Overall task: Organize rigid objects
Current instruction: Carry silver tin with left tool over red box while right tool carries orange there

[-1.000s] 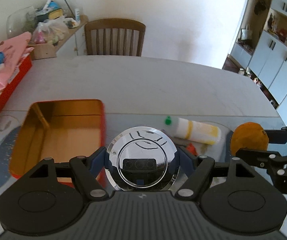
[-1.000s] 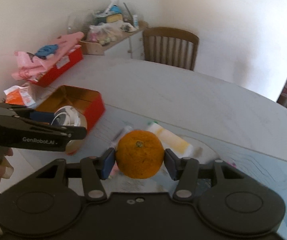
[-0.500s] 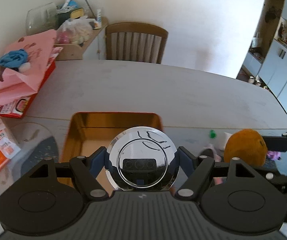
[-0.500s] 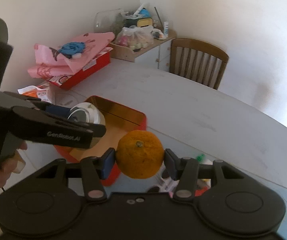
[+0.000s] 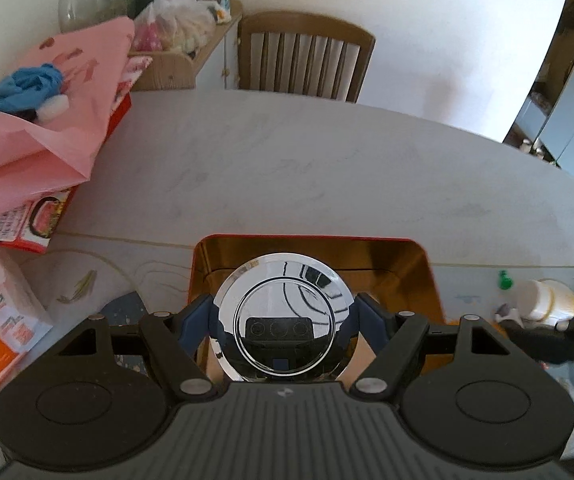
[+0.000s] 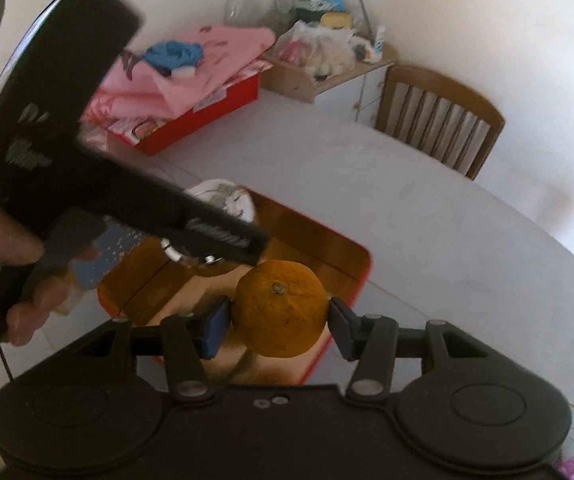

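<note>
Directly below both loads: red tin [image 5: 433, 280], lower centre of frame, long axis running left-right. Left gripper [image 5: 283, 320] clamps chrome disc [image 5: 283, 322] over tin's middle. Right gripper [image 6: 279, 322] pinches orange [image 6: 281, 308] above tin's right end [image 6: 357, 276]. Both equally near.

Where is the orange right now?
In the right wrist view the orange is clamped in the right gripper, hanging over the open red tin, beside the shiny round lid.
</note>
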`<state>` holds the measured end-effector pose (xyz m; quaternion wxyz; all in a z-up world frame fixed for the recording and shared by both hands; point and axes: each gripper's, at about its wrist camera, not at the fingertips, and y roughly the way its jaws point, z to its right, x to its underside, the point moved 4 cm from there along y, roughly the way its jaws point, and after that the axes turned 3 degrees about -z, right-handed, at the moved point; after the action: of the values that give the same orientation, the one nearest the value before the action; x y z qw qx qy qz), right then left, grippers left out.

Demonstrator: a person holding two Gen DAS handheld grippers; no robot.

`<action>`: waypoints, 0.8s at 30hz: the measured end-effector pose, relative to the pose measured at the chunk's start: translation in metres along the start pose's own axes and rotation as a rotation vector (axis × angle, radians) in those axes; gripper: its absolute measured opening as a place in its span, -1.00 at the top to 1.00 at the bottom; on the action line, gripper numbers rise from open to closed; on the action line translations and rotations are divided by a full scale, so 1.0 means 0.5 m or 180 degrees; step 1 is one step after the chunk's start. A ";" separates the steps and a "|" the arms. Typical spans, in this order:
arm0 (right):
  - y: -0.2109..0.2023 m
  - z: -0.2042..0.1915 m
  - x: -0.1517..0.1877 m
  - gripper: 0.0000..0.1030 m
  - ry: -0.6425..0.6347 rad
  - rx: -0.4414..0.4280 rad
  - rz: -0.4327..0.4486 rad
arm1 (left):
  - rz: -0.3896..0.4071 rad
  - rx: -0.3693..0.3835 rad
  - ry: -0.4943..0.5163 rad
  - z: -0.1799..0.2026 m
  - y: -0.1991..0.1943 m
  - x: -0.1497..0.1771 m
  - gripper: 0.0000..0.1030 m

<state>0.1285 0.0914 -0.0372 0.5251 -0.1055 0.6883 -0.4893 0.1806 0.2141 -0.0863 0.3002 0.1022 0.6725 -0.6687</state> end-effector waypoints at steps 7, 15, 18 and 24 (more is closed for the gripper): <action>0.069 -0.025 -0.003 -0.01 0.0043 -0.0141 -0.0207 | -0.0150 0.0029 0.0152 0.006 0.057 -0.015 -0.49; 0.112 -0.053 0.006 -0.01 0.0123 -0.0258 -0.0325 | -0.0268 0.0008 0.0249 0.008 0.097 -0.015 -0.49; 0.122 -0.059 0.013 -0.01 0.0117 -0.0208 -0.0360 | -0.0285 0.0014 0.0255 0.010 0.103 -0.014 -0.49; 0.140 -0.066 0.018 -0.02 0.0109 -0.0214 -0.0426 | -0.0350 0.0010 0.0260 0.010 0.123 -0.015 -0.49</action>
<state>0.1232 0.1390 -0.0984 0.4755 -0.1604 0.7046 -0.5017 0.2210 0.2166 -0.1333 0.2351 0.0927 0.6877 -0.6806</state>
